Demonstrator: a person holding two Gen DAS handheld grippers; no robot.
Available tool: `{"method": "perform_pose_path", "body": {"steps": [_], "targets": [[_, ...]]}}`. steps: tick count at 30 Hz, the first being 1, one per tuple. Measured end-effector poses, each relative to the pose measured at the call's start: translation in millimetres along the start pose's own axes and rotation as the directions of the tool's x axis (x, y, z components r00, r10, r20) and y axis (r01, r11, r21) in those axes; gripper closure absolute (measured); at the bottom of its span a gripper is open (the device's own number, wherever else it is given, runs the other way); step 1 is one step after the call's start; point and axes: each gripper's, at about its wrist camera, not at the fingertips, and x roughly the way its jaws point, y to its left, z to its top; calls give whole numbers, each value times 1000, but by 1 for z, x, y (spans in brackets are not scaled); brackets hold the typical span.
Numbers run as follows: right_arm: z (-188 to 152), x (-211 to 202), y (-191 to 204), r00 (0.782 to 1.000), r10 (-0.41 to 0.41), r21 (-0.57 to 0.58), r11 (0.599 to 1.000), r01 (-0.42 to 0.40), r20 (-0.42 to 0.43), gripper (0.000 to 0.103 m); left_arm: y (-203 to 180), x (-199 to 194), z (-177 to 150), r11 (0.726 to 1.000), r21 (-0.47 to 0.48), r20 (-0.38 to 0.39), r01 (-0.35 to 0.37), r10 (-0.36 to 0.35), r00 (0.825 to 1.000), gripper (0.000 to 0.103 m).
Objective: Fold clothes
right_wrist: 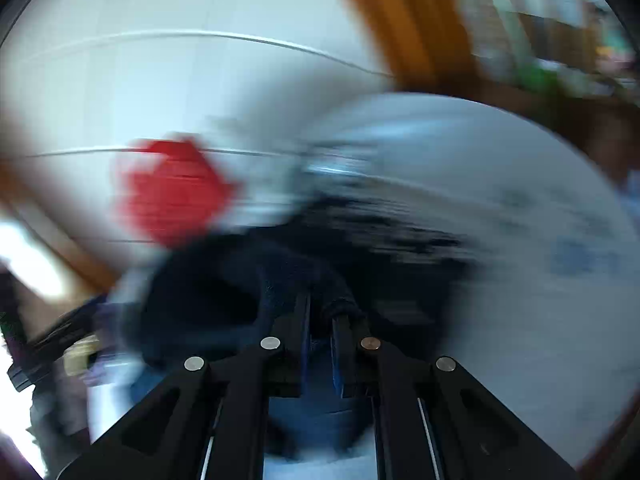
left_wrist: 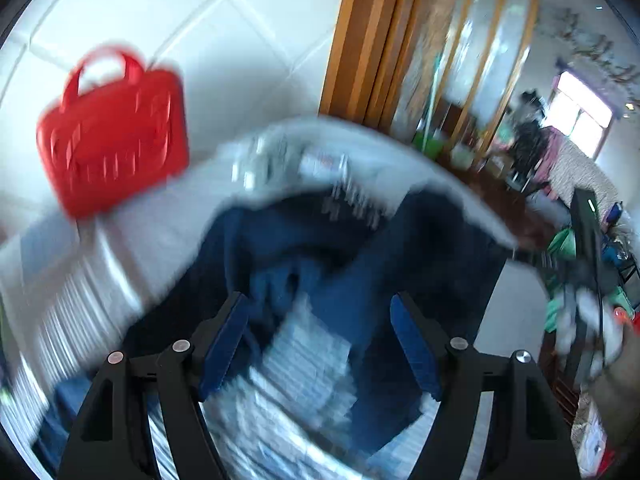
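Note:
A dark navy garment [left_wrist: 360, 248] lies crumpled on a round table with a pale patterned cloth [left_wrist: 100, 280]. My left gripper [left_wrist: 320, 320] hangs just above it, jaws wide open, blue pads [left_wrist: 412, 344] showing, nothing held. In the right wrist view, which is heavily blurred, my right gripper [right_wrist: 322, 312] is shut on a fold of the same navy garment [right_wrist: 224, 280], which bunches up right at the fingertips. The other hand with its gripper [left_wrist: 584, 308] shows at the right edge of the left wrist view.
A red plastic basket with handles [left_wrist: 116, 132] stands at the far left of the table, also a red blur in the right wrist view [right_wrist: 172, 192]. A wooden door frame [left_wrist: 360, 40] and a cluttered room lie beyond the table's far edge [left_wrist: 460, 184].

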Motion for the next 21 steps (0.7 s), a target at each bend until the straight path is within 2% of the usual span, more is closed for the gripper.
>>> {"method": "perform_pose_path", "body": {"steps": [2,4,6,8,11,12,17,18,19,20,21], "targets": [[0,28,-27,991,-89,12,996,91,-104,93,-3,24,-33,1000,-11,-75,-14,13,997,28],[-6,47,-45,973,-127,6,991,130,-194,92,-9,38,-62,1000,-27,-121,-9,6,993,28],[-13,37,-55,975,-78,12,997,82,-210,91,-19,44,-82,998,-57,-131,31,-39,991,28],[-16,20,-48,979,-57,-17,998,54,-194,87,-34,42,-93,993,-79,-110,84,-93,990,28],[-18,-8,-40,985,-36,-68,997,25,-171,65,-56,43,-96,989,-82,-89,122,-129,988,27],[-18,-13,-40,986,-37,-77,997,25,-164,59,-61,44,-94,989,-85,-89,119,-126,988,27],[-16,-25,-52,988,-28,-93,996,14,-151,59,-78,67,-80,995,-98,-114,-22,10,993,27],[-14,-25,-56,988,-35,-94,995,21,-151,59,-77,78,-77,991,-107,-131,-75,60,990,36],[-13,-22,-62,987,-47,-97,995,32,-151,59,-75,87,-76,984,-120,-153,-128,109,982,53],[-12,-19,-68,987,-59,-102,994,44,-150,59,-74,94,-74,973,-138,-180,-183,157,971,98],[-10,-16,-73,986,-69,-105,993,54,-153,59,-71,98,-74,963,-161,-201,-214,180,963,101]]}}
